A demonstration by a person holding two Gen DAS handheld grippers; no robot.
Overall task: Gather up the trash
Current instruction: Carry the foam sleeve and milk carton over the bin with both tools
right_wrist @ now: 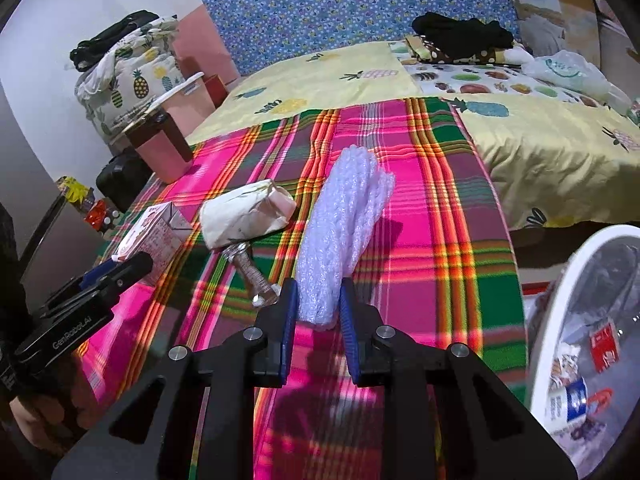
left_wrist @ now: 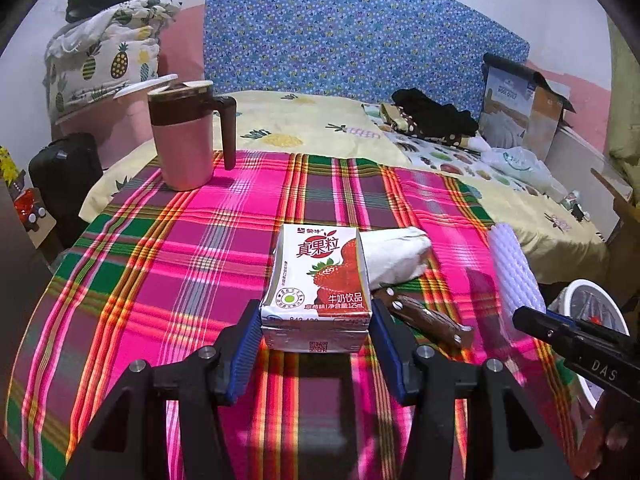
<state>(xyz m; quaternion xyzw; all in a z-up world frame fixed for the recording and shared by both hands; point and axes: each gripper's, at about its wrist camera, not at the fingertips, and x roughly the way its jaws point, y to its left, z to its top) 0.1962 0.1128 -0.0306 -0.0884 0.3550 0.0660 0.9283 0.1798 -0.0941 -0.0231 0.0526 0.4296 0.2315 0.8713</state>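
Left wrist view: the left gripper (left_wrist: 316, 336) has its fingers set fairly wide, one blue pad on each side of a strawberry milk carton (left_wrist: 318, 280); the pads sit against the carton's lower sides, so the carton is held. Under it lies a pink, green and orange plaid cloth (left_wrist: 160, 248) spread over a bed (left_wrist: 304, 128) with a yellow pineapple sheet; just right of the carton lies a crumpled white wrapper (left_wrist: 394, 256), touching it; in front of the wrapper lies a brown wrapper (left_wrist: 428, 316); a pink mug (left_wrist: 186, 136) with a brown lid and handle stands upright at the cloth's far left corner, well apart from the carton; at the right edge the right gripper (left_wrist: 560, 330) comes in with a white foam net (left_wrist: 516, 272); behind it shows the white rim of a bin (left_wrist: 588, 286).

Right wrist view: the right gripper (right_wrist: 318, 312) is clamped tight on the near end of the foam net (right_wrist: 344, 220), which rises away from the fingers above the plaid cloth (right_wrist: 432, 208); left of the net lie the white wrapper (right_wrist: 244, 212) and a clear wrapper (right_wrist: 252, 272); further left stands the carton (right_wrist: 156, 236), with the left gripper (right_wrist: 108, 276) at it; the bin (right_wrist: 560, 292) sits at the lower right, beside the bed, with trash inside.
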